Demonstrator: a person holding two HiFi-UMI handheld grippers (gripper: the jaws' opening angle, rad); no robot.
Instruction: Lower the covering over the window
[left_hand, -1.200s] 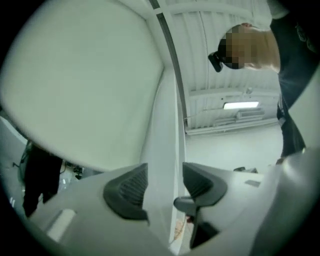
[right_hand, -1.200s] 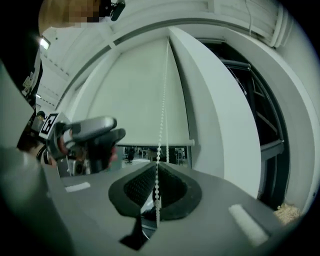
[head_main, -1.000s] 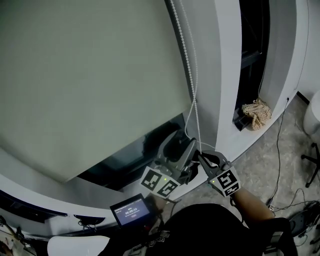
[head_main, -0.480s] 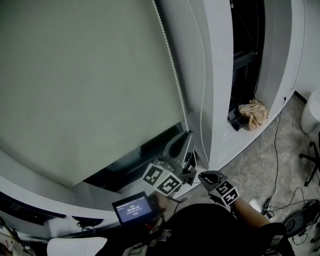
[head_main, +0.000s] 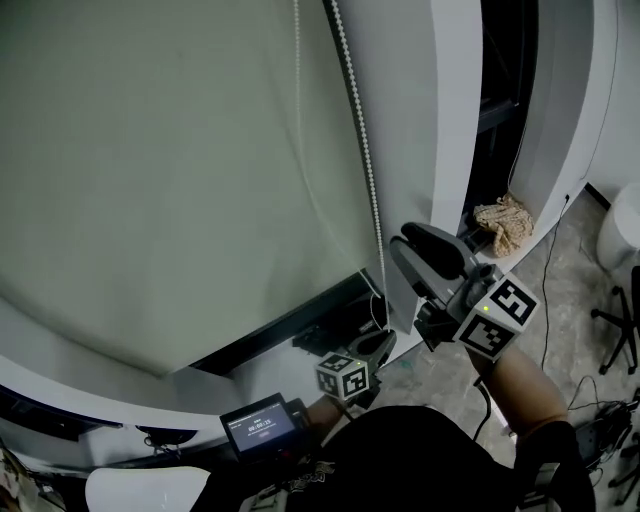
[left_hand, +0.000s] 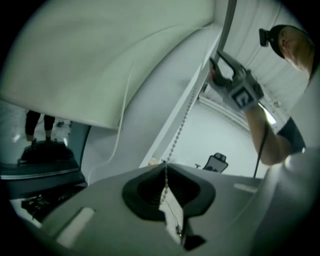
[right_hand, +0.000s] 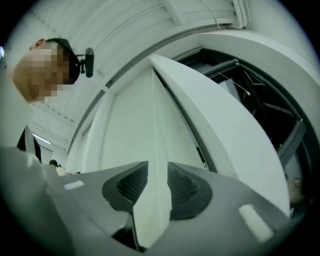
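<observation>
Two hand-held tools are working beside a nearly lowered roller blind (head_main: 150, 180).
The blind is covering most of the window, leaving a dark strip of glass (head_main: 300, 325) above the sill. To its right, the right gripper (head_main: 400, 245) is hovering higher, its jaws just opening with nothing pinched. Nearer and lower, the left gripper (head_main: 385, 340) is clamping the bead chain (head_main: 360, 170).
</observation>
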